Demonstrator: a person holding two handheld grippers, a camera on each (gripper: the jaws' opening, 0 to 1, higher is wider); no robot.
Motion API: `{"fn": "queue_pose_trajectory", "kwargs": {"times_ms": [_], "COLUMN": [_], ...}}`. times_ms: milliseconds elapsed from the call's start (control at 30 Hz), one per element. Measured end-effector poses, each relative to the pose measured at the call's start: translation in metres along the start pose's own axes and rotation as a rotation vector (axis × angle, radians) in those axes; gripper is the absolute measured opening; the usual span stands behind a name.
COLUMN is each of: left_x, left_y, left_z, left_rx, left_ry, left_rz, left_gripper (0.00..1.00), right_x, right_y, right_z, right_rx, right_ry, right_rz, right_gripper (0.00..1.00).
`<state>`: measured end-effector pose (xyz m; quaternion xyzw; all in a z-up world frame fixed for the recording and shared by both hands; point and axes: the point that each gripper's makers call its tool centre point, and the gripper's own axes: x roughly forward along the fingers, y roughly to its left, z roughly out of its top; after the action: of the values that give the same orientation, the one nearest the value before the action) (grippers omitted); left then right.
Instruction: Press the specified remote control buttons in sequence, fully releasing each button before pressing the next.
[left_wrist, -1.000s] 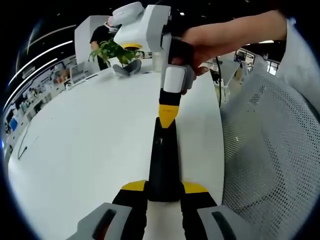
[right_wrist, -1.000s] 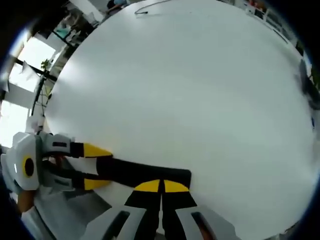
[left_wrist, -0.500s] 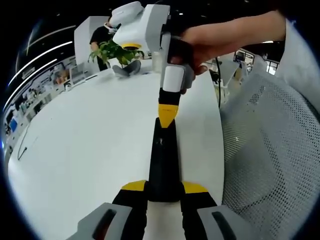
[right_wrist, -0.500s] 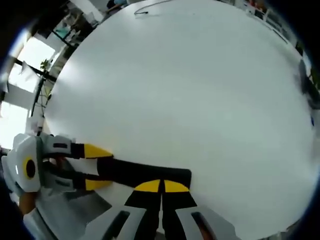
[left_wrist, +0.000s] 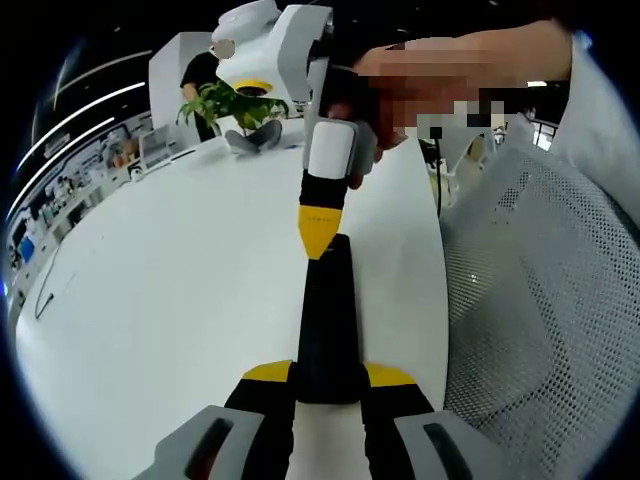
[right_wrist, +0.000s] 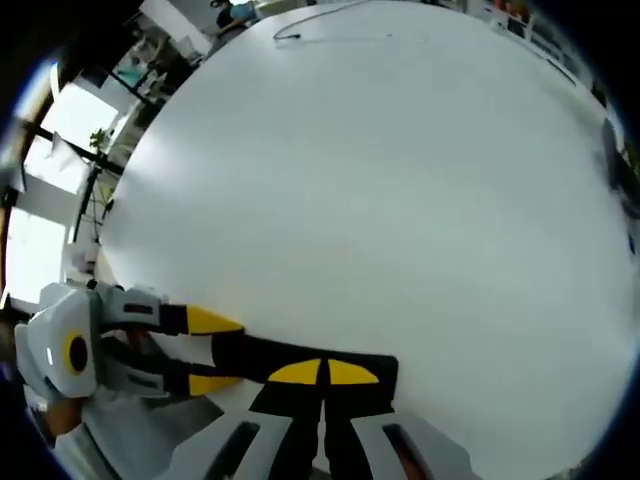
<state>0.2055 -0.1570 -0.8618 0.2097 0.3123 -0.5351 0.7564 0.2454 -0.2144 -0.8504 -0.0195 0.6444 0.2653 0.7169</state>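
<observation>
A long black remote control (left_wrist: 326, 320) lies lengthwise on the white table (left_wrist: 170, 300). My left gripper (left_wrist: 328, 375) is shut on its near end, one yellow-tipped jaw on each side. My right gripper (left_wrist: 319, 232), held by a hand, comes down from above with its yellow tips shut, over the remote's far end. I cannot tell whether the tips touch it. In the right gripper view my right gripper (right_wrist: 322, 372) is shut just above the remote control (right_wrist: 250, 352). The left gripper (right_wrist: 208, 350) grips it from the left.
A green plant (left_wrist: 228, 100) and a grey object (left_wrist: 254, 136) stand at the table's far end. A white mesh chair (left_wrist: 540, 300) is close on the right, past the table edge. A thin dark cable (right_wrist: 330, 15) lies on the far side of the table (right_wrist: 400, 180).
My right gripper has shifted slightly left and nearer along the remote's far end. The left gripper keeps its hold and the remote has not moved.
</observation>
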Motion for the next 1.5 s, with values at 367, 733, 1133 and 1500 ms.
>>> {"fn": "queue_pose_trajectory", "kwargs": {"times_ms": [367, 733, 1133, 1500], "left_x": [0.0001, 0.0003, 0.0001, 0.0000], "left_y": [0.0001, 0.0003, 0.0001, -0.0003], "left_z": [0.0001, 0.0005, 0.0004, 0.0005], "left_rx": [-0.003, -0.012, -0.008, 0.004], "left_ry": [0.000, -0.004, -0.003, 0.003], "left_rz": [-0.001, -0.002, -0.001, 0.002], "left_gripper": [0.24, 0.24, 0.24, 0.24], "right_x": [0.0057, 0.0074, 0.0080, 0.0070], "right_y": [-0.0008, -0.0014, -0.0023, -0.0016], "right_z": [-0.0044, -0.0040, -0.0035, -0.0033], "right_rx": [0.000, 0.049, 0.038, 0.076], "right_ry": [0.021, 0.020, 0.013, -0.008], "right_rz": [-0.008, 0.003, -0.014, -0.014], "right_gripper": [0.00, 0.00, 0.00, 0.00]}}
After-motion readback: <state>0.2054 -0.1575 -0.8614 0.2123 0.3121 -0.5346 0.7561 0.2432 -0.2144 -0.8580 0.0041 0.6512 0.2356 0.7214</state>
